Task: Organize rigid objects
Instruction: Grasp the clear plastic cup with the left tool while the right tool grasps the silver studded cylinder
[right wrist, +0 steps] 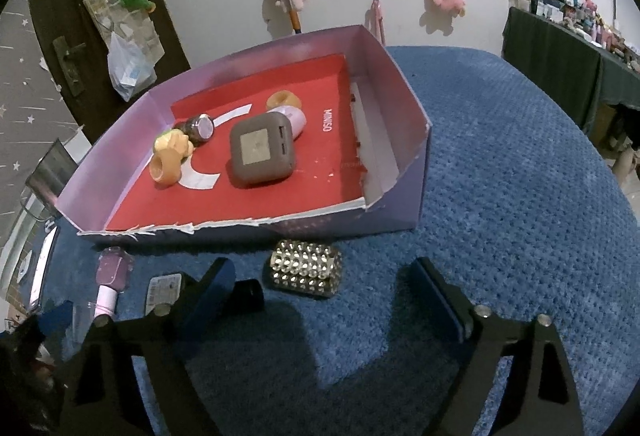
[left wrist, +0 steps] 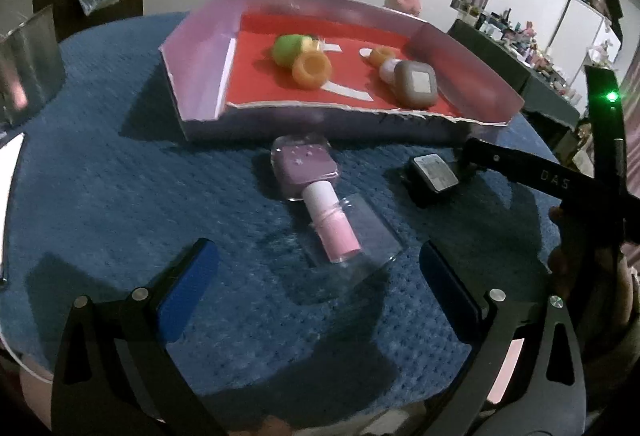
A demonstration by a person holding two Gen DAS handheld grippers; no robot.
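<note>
Scene: purple box (right wrist: 404,195) w/ red floor on blue cloth, several items already inside.
L gripper (left wrist: 316,268): I hold it wide, empty; pink-purple toy mic (left wrist: 312,191) lies btwn fingers, untouched.
R gripper (right wrist: 320,292): jaws apart, gripping nothing; studded case (right wrist: 306,270) just ahead, outside box.
Tip: I'd centre on case, close square, lift over torn front wall.

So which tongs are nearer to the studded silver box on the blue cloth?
Right. The right tongs hang open just in front of the studded silver box, not touching it. The left tongs are open around the pink toy microphone, further to the left.
</note>
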